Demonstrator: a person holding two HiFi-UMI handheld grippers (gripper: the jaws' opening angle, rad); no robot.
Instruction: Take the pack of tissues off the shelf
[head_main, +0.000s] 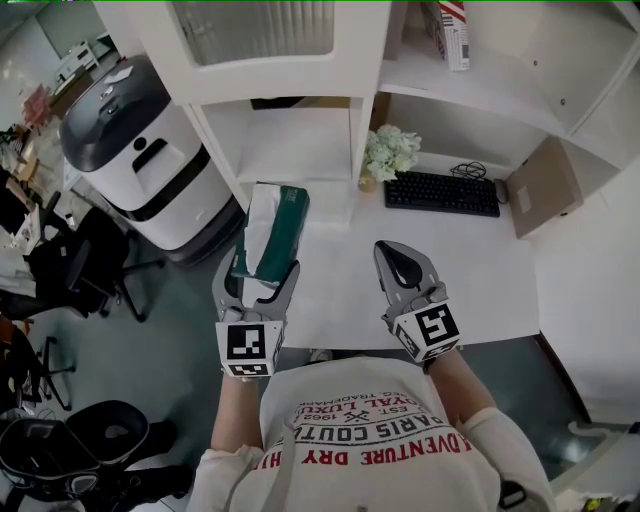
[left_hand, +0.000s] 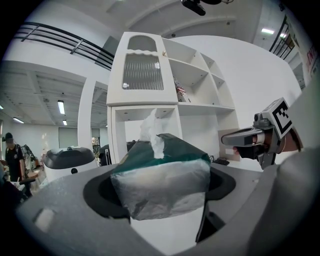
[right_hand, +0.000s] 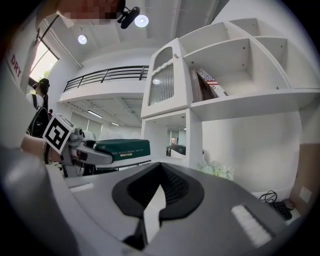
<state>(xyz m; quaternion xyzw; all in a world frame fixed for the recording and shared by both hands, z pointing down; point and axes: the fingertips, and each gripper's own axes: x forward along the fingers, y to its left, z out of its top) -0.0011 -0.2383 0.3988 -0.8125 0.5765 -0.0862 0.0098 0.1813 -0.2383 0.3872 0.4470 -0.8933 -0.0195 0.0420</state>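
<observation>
Two grippers in view, one loaded. Left gripper (head_main: 260, 270) grasps the pack of tissues (head_main: 276, 226) across its near end. Its jaws are spread wide around the soft wrap, pads pressing the sides. The pack juts out past the jaws toward the shelf (head_main: 300, 142), and a white tissue (left_hand: 150, 131) pokes up from its top. The pack hangs in the air on the near side of the shelf's open lower compartment, clear of it, about over the left edge of the white table (head_main: 470, 262). Right gripper (head_main: 398, 256) is empty, jaws clenched together, hovering above the table to the right of the pack and apart from it. Judged step: the take-off looks as good as done, as the pack is out of the shelf and carried. The next move likely calls for a steady squeeze, since the wrap is soft and could slip or crumple. It also calls for a level path back or down onto bare table, well short of the keyboard (head_main: 442, 194) and flowers (head_main: 390, 152) at the far side.
</observation>
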